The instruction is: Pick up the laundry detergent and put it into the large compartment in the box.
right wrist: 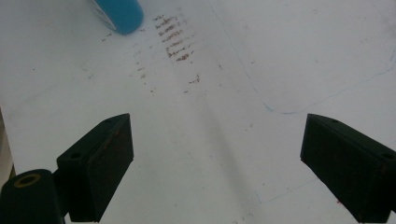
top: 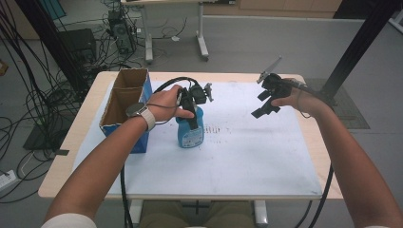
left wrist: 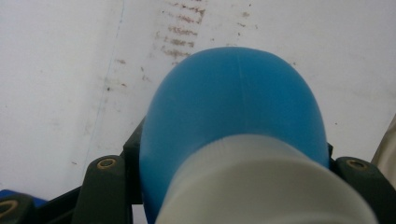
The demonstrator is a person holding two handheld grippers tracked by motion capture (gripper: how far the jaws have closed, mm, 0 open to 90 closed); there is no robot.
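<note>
Resting across the near edge of the bench (top: 66, 142): two forearms, entering from below in the high view.

Standing upright on the white sheet (top: 247, 152), left of centre: blue bottle (top: 190, 130) with a pale label on its side, base touching the sheet, just beside the cardboard box (top: 126, 102).

Pinching the blue bottle near its top: left tool (top: 192, 102), held by the left hand (top: 166, 104), with a wristwatch (top: 137, 110) showing on that wrist and a black cable (top: 166, 84) looping away behind. In the left gripper view, pressing against both flanks of the blue bottle (left wrist: 233, 116) just below its white cap (left wrist: 266, 186), jaws black with brass-coloured screw heads; rounded blue shoulder bulging out toward the sheet beyond.

Hovering above the right part of the sheet, well apart from the bottle: right tool (top: 265, 102), gripped by the right hand (top: 294, 99), jaws spread wide and holding nothing. In the right gripper view, standing far apart at either side, bare white sheet (right wrist: 210, 116) lying between them; showing farther off, a patch of brown smudges (right wrist: 175, 42) and, at the top edge, the base of the blue bottle (right wrist: 119, 14).

Sitting at the far left of the bench: open cardboard box with blue sides, divided into two compartments, contents impossible to tell.

Lying beyond the bench, on the floor: tangled cables (top: 28, 99) and the legs of another table (top: 202, 45).
</note>
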